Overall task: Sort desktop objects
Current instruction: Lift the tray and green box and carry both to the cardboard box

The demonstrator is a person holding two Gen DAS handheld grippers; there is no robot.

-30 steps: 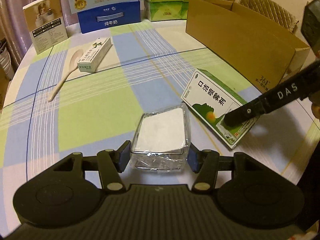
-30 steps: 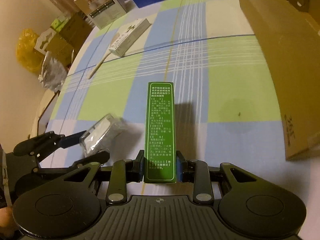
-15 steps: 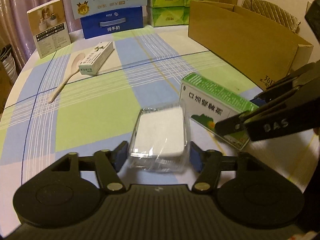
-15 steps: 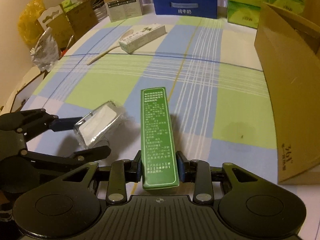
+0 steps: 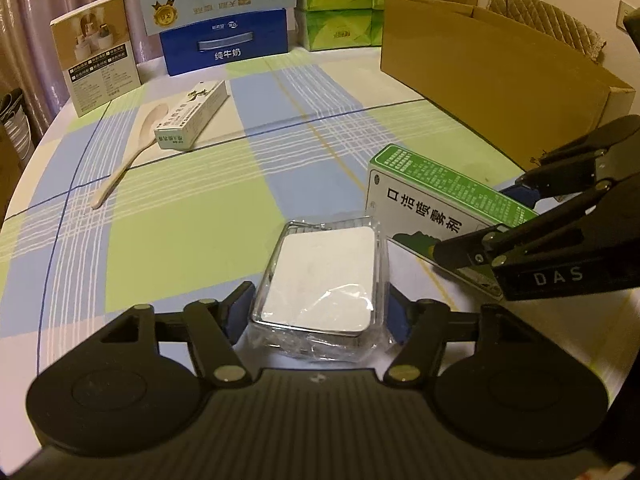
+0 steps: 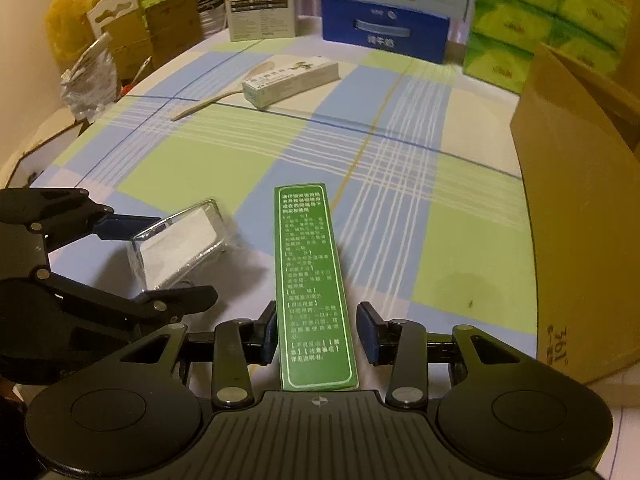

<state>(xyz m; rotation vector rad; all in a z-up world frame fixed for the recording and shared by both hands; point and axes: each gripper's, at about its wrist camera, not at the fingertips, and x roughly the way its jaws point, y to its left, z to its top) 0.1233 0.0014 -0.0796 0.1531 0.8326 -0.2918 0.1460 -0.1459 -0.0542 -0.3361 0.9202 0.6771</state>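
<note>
**Green spray box and wrapped white block, one in each gripper**

Green spray box (image 6: pixel 308 280) stands on its long edge in the right gripper (image 6: pixel 316 332), narrow printed face up, running from 6 o'clock toward the middle of the right wrist view. From there the blue pads (image 6: pixel 370 338) flank the near end of the box, and a sliver of gap seems to show at the right pad. The left wrist view settles it: at 3 o'clock the right gripper (image 5: pixel 476 220) has one finger behind the box (image 5: pixel 432 208) and one on its white front face, so the jaws pinch it across the broad sides.

The wrapped white block (image 5: pixel 324 276), in crinkled clear film, sits at 6 o'clock in the left wrist view, clamped between the pads of the left gripper (image 5: pixel 318 312). The right wrist view shows the same grip from the side at 9 o'clock: the left gripper (image 6: pixel 176 260) has a finger on either side of the block (image 6: pixel 180 244), which tilts with its far end up.

On the checked tablecloth (image 5: pixel 180 240), a wooden spoon (image 5: pixel 132 152) lies touching a small white box (image 5: pixel 192 116) at 10 o'clock. The open cardboard carton (image 5: pixel 500 80) sits at 2 o'clock. A blue milk case (image 5: pixel 224 44) and green tissue packs (image 5: pixel 340 0) stand at 12. Only the right wrist view takes in the yellow bag (image 6: pixel 72 12) off the table at 10 o'clock; only the left shows the quilted chair back (image 5: pixel 548 24) behind the carton.
</note>
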